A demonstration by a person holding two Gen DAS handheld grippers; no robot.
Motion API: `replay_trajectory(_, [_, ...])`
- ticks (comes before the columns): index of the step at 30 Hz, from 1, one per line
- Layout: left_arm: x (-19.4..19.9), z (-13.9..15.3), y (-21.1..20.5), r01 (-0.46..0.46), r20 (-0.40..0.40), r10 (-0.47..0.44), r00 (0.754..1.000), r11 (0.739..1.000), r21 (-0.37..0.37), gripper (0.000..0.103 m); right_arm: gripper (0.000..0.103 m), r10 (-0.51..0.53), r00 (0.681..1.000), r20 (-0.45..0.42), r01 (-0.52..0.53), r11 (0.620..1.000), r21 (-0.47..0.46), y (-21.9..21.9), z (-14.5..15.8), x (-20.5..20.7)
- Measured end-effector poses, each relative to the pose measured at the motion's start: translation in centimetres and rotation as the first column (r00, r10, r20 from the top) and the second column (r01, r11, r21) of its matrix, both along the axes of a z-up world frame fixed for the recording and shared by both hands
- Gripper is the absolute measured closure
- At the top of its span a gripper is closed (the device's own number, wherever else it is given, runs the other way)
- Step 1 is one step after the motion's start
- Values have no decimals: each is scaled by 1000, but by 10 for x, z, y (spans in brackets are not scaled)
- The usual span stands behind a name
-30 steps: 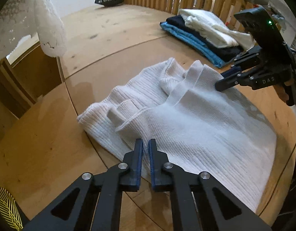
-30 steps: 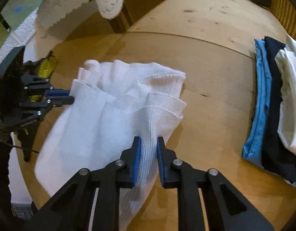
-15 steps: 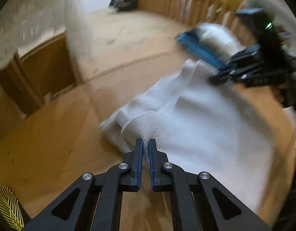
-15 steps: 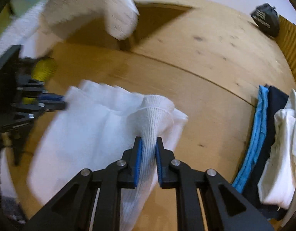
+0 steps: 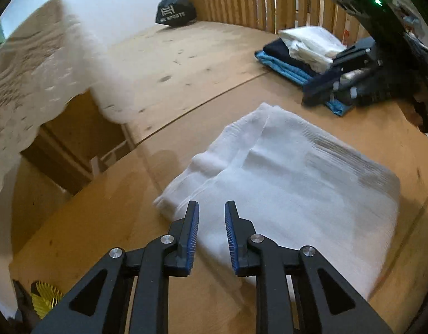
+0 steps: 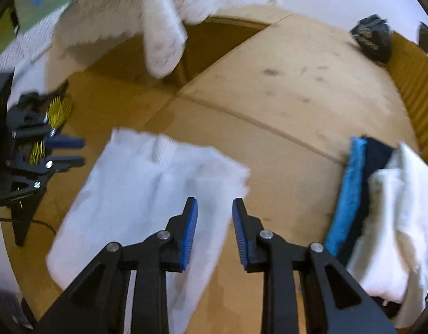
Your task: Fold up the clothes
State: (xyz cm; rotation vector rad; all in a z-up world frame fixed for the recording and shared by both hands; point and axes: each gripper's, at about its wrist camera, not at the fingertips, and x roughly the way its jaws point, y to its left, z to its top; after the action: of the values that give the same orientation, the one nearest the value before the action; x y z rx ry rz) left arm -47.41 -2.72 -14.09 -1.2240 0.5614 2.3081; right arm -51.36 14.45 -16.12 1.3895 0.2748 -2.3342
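Note:
A white ribbed knit garment (image 5: 283,183) (image 6: 147,194) lies folded flat on the wooden table (image 5: 186,64). My left gripper (image 5: 211,208) hovers just above its near left edge, jaws opening, nothing pinched between the pads. My right gripper (image 6: 214,206) hangs over the garment's right edge, jaws also opening, with cloth below but not gripped. In the left wrist view the right gripper (image 5: 319,94) shows at the far right, beyond the garment. The left gripper (image 6: 72,150) shows at the left of the right wrist view.
A stack of folded clothes, blue, dark navy and white (image 5: 297,53) (image 6: 375,211), sits at the table's right. A black drawstring bag (image 5: 175,11) (image 6: 372,41) lies at the far edge by a wooden slat fence (image 5: 255,2). A white lace cloth (image 5: 33,78) hangs at the left.
Both grippers held folds of the white garment and carried them over; now both have let go and their jaws stand apart. The garment lies flatter and more compact.

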Motion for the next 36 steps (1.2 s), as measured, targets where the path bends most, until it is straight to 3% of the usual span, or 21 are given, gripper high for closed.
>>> replay_trajectory(4, [-27, -45, 14, -22, 82, 26, 996, 998, -59, 83, 76, -9, 1000, 30, 9, 1000, 19, -9, -39, -14])
replay_trajectory(7, [-28, -49, 10, -7, 55, 8, 998, 1000, -17, 84, 75, -9, 999, 47, 7, 999, 32, -8, -47, -19])
replay_trajectory(10, [-27, -33, -12, -92, 81, 87, 993, 994, 63, 77, 75, -45, 996, 74, 47, 999, -26, 8, -30, -20])
replay_trajectory(12, [-27, -24, -28, -151, 100, 140, 985, 982, 113, 61, 62, -75, 993, 93, 83, 993, -88, 23, -22, -21])
replay_trajectory(13, [-27, -21, -37, -181, 110, 166, 980, 974, 136, 52, 48, -88, 991, 98, 98, 990, -104, 30, -19, -24])
replay_trajectory(14, [-29, -19, -44, -207, 128, 188, 974, 966, 153, 50, 45, -103, 990, 101, 114, 987, -112, 35, -18, -31])
replay_trajectory(19, [-48, -26, -60, -321, 210, 281, 937, 928, 191, 49, 45, -134, 963, 234, 181, 965, -192, 50, -33, -68])
replay_trajectory(26, [-77, -52, -62, -392, 316, 321, 893, 900, 191, 44, 45, -132, 947, 294, 198, 959, -205, 43, -49, -90])
replay_trajectory(36, [-90, -63, -60, -393, 336, 316, 887, 899, 192, 31, 42, -68, 964, 257, 127, 966, -224, 26, -58, -97])
